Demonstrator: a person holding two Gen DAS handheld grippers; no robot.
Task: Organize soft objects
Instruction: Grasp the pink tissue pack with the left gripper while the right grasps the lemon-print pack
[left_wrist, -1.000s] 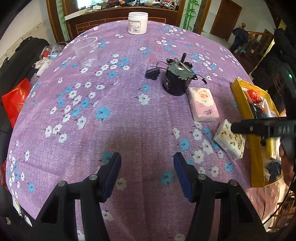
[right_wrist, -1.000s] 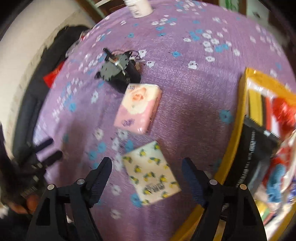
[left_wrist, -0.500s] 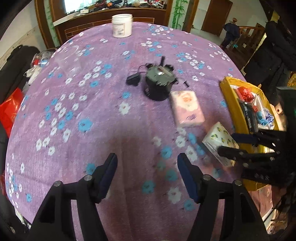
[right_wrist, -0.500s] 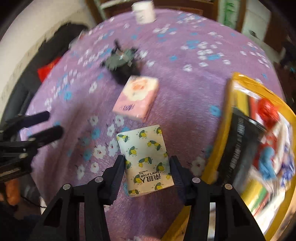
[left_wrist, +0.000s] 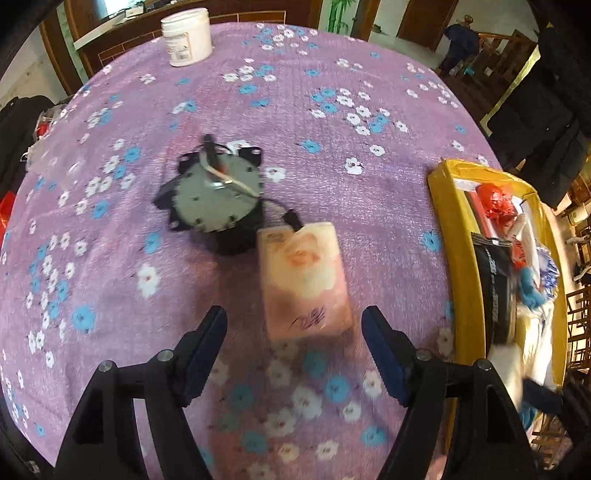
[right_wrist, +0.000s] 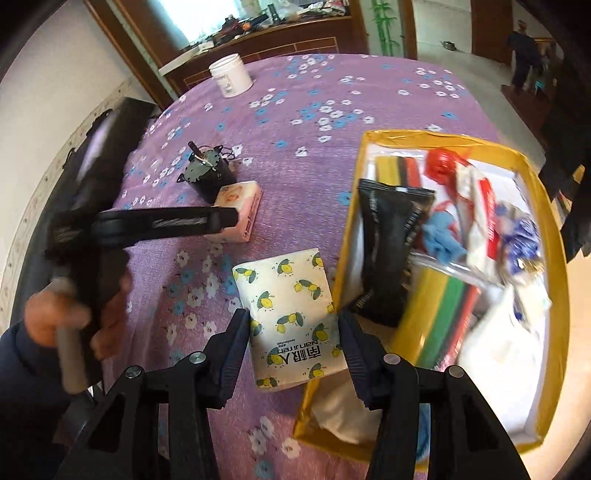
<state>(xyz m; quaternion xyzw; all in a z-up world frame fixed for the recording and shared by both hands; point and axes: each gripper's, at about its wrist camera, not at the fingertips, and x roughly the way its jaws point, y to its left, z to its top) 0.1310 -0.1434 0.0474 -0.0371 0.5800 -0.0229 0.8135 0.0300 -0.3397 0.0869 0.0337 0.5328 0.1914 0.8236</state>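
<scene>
While lifted, lemon-print tissue pack (right_wrist: 291, 317) stays pinched.

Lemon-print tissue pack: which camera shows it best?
The right wrist view: the lemon-print tissue pack fills the centre, clamped between the right gripper pads, printing readable, beside the yellow box. The left wrist view does not show it, only the pink tissue pack.

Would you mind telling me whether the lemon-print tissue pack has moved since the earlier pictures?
Yes. The lemon-print tissue pack, gripped by the right hand-held gripper, has shifted toward the yellow box, now overlapping its rim.
</scene>
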